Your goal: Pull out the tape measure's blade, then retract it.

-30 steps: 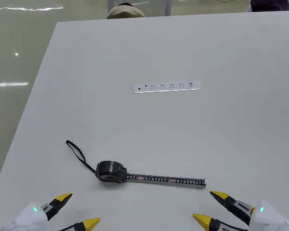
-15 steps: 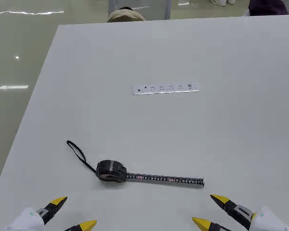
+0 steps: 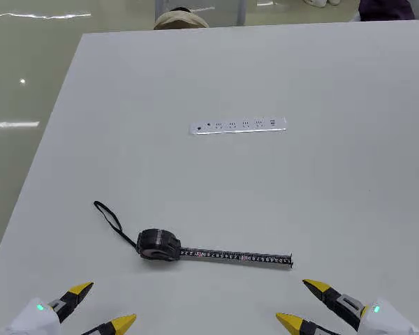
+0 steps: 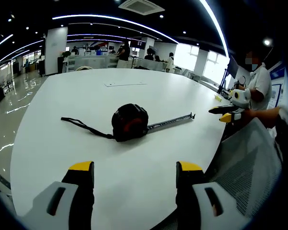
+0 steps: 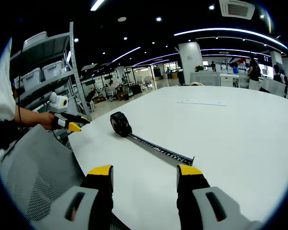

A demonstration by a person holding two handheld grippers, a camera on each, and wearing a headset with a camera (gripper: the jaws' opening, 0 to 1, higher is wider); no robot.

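Near the bench's (image 3: 265,188) front edge, closer to its left edge than its right, I see the tape (image 3: 158,245) resting with its blade (image 3: 236,257) drawn out flat across the surface toward the right. The black strap (image 3: 112,222) trails from the case toward the left edge. Compared with a second ago I find almost nothing changed: the case sits in the same spot, the blade is out by the same length, and the strap keeps the same curve. The small shift of the whole scene is the headset moving. My left gripper (image 3: 101,307) hangs at the front edge below and left of the case, jaws spread, touching nothing. It has drawn back a little toward me since the earlier frame. My right gripper (image 3: 302,303) sits at the front edge just below the blade's hooked end, near it but apart, jaws likewise spread and empty, about where it was. From each gripper view the tape lies ahead between the yellow tips, with bare bench in between. A white power strip (image 3: 238,125) lies farther back, around the bench's middle, well apart from the tape.
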